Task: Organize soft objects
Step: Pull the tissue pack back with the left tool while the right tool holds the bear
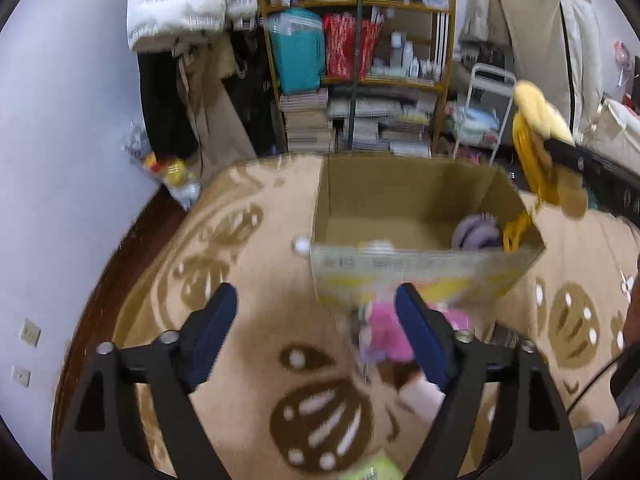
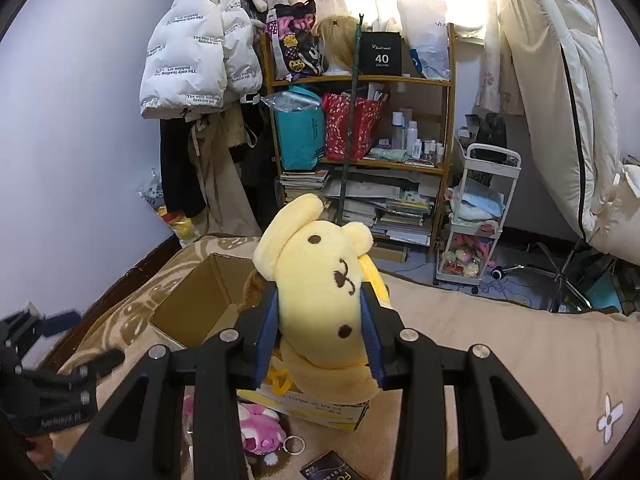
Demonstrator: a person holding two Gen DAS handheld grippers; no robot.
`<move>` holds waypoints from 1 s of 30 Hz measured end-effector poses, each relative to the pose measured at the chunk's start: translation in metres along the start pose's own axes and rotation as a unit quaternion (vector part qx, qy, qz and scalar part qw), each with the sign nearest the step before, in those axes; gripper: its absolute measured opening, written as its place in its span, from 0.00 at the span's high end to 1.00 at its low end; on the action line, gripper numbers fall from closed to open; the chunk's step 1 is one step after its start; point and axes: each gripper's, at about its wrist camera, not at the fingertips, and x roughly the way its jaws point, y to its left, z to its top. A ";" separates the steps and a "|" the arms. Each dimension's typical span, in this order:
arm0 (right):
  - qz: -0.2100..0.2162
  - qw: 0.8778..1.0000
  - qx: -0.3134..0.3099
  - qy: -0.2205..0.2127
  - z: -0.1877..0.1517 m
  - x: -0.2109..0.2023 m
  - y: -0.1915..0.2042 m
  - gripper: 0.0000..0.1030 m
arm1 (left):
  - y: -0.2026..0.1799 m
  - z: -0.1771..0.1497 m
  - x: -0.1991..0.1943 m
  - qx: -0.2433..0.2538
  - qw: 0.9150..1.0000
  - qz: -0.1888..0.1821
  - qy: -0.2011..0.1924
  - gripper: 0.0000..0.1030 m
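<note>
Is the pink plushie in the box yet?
No, out. The pink plush toy lies on the blanket in front of the cardboard box, outside its front wall.

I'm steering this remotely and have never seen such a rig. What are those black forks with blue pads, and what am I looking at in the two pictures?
Each fork is a hand-held two-finger gripper with a camera looking along its fingers. The left gripper stands open above the beige patterned blanket, near a pink plush toy lying in front of the open cardboard box. A purple soft thing lies inside the box. The right gripper is shut on a pale yellow plush dog, held over that box.
</note>
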 end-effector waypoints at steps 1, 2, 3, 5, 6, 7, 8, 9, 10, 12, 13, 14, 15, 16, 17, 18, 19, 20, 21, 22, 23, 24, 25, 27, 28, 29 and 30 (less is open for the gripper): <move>0.001 1.000 0.002 0.002 0.000 0.000 -0.001 0.60 | 0.000 -0.005 0.001 -0.002 1.000 -0.002 0.016 0.15; 0.001 1.000 0.002 0.003 -0.001 0.000 -0.002 0.59 | 0.001 -0.012 0.002 -0.006 0.999 -0.008 0.035 0.15; 0.001 1.000 0.002 0.005 -0.001 0.001 -0.002 0.59 | 0.001 -0.017 0.002 -0.009 0.999 -0.011 0.045 0.15; 0.000 1.000 0.001 0.008 -0.003 0.003 -0.003 0.59 | 0.001 -0.030 0.004 -0.018 0.997 -0.014 0.075 0.14; 0.001 1.000 0.000 0.010 -0.003 0.003 -0.003 0.59 | 0.000 -0.037 0.005 -0.020 0.996 -0.013 0.087 0.14; 0.002 1.000 0.001 0.013 -0.004 0.005 -0.003 0.59 | 0.000 -0.044 0.007 -0.024 0.994 -0.014 0.102 0.14; 0.003 1.000 0.000 0.015 -0.004 0.006 -0.003 0.59 | -0.001 -0.052 0.011 -0.032 0.992 -0.019 0.123 0.14; 0.004 1.000 0.000 0.017 -0.005 0.007 -0.003 0.59 | 0.000 -0.057 0.014 -0.038 0.989 -0.022 0.139 0.14; 0.005 1.000 -0.002 0.019 -0.006 0.008 -0.002 0.59 | -0.001 -0.065 0.020 -0.046 0.985 -0.033 0.164 0.14; 0.006 1.000 -0.004 0.021 -0.007 0.009 -0.001 0.59 | -0.001 -0.076 0.027 -0.059 0.978 -0.039 0.194 0.14; 0.005 1.000 -0.006 0.022 -0.007 0.010 0.000 0.59 | 0.001 -0.083 0.030 -0.070 0.974 -0.042 0.209 0.14; 0.005 1.000 -0.007 0.022 -0.008 0.011 0.000 0.59 | 0.001 -0.091 0.034 -0.078 0.970 -0.045 0.228 0.14; 0.005 1.000 -0.007 0.022 -0.008 0.011 0.001 0.59 | 0.000 -0.098 0.036 -0.081 0.965 -0.048 0.244 0.14; 0.005 1.000 -0.007 0.022 -0.009 0.012 0.001 0.59 | -0.001 -0.104 0.040 -0.082 0.962 -0.048 0.257 0.14; 0.005 1.000 -0.007 0.021 -0.009 0.012 0.002 0.59 | -0.003 -0.109 0.043 -0.081 0.958 -0.046 0.270 0.14; 0.005 1.000 -0.007 0.021 -0.010 0.012 0.002 0.59 | -0.004 -0.113 0.045 -0.080 0.956 -0.045 0.277 0.14; 0.005 1.000 -0.007 0.020 -0.010 0.013 0.001 0.59 | -0.007 -0.118 0.047 -0.076 0.954 -0.042 0.288 0.14; 0.006 1.000 -0.005 0.020 -0.011 0.014 0.001 0.59 | -0.009 -0.122 0.050 -0.073 0.951 -0.040 0.297 0.14; 0.007 1.000 -0.006 0.022 -0.011 0.014 0.000 0.59 | -0.011 -0.127 0.053 -0.072 0.948 -0.039 0.309 0.14; 0.008 1.000 -0.004 0.024 -0.011 0.016 0.000 0.59 | -0.013 -0.133 0.058 -0.069 0.942 -0.037 0.326 0.14; 0.007 1.000 -0.003 0.028 -0.012 0.019 0.000 0.59 | -0.015 -0.138 0.062 -0.065 0.937 -0.037 0.340 0.14; 0.008 0.999 -0.002 0.032 -0.012 0.021 0.000 0.58 | -0.017 -0.143 0.067 -0.062 0.932 -0.038 0.354 0.14; 0.009 0.999 -0.001 0.037 -0.013 0.023 0.000 0.58 | -0.018 -0.147 0.071 -0.061 0.928 -0.043 0.366 0.14; 0.010 0.999 0.000 0.042 -0.011 0.028 0.000 0.58 | -0.020 -0.150 0.073 -0.063 0.924 -0.050 0.373 0.14; 0.010 0.999 0.000 0.044 -0.011 0.030 0.001 0.58 | -0.022 -0.151 0.074 -0.060 0.923 -0.052 0.375 0.14; 0.011 0.999 0.000 0.045 -0.011 0.033 0.000 0.58 | -0.023 -0.151 0.075 -0.059 0.923 -0.052 0.377 0.14; 0.011 0.999 -0.001 0.046 -0.011 0.035 -0.001 0.58 | -0.025 -0.152 0.076 -0.059 0.921 -0.055 0.380 0.14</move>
